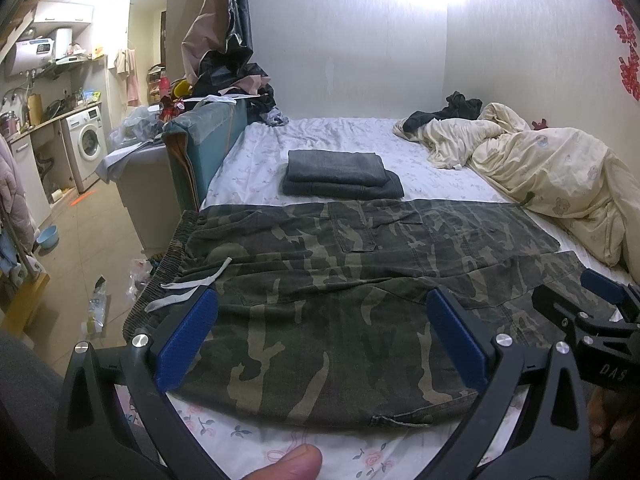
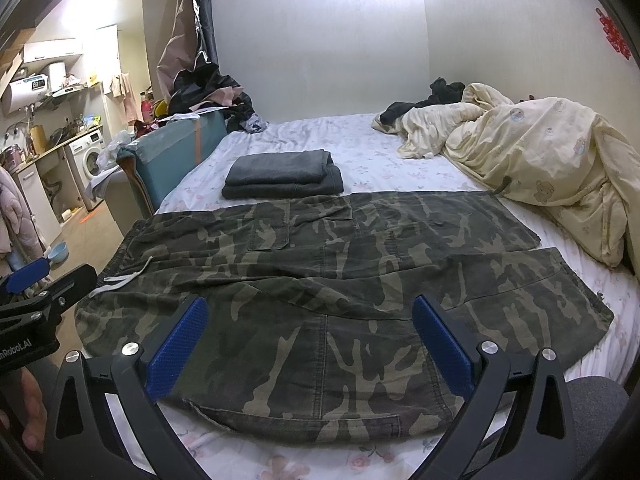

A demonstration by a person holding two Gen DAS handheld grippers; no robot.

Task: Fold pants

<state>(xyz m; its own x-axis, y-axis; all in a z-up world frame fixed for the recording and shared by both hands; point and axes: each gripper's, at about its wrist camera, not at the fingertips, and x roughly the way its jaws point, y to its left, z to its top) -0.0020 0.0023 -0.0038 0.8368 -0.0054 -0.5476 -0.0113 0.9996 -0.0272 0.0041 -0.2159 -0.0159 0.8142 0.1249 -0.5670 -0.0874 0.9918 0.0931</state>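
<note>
Camouflage pants (image 1: 340,280) (image 2: 320,280) lie spread flat across the near part of the bed, waistband with a white drawstring (image 1: 192,288) at the left, both legs stretching right. My left gripper (image 1: 322,320) hovers open above the pants' near edge, nearer the waist, with nothing between its blue pads (image 1: 188,344). My right gripper (image 2: 310,324) is open too, above the near leg. Each gripper shows at the edge of the other's view: the right one (image 1: 600,312) and the left one (image 2: 28,280).
Two folded dark grey garments (image 1: 340,174) (image 2: 280,176) are stacked just beyond the pants. A cream quilt (image 1: 540,168) is heaped at the right with dark clothes behind it. The bed's left edge drops to a tiled floor (image 1: 88,248) with clutter; a teal headboard (image 1: 200,148) stands there.
</note>
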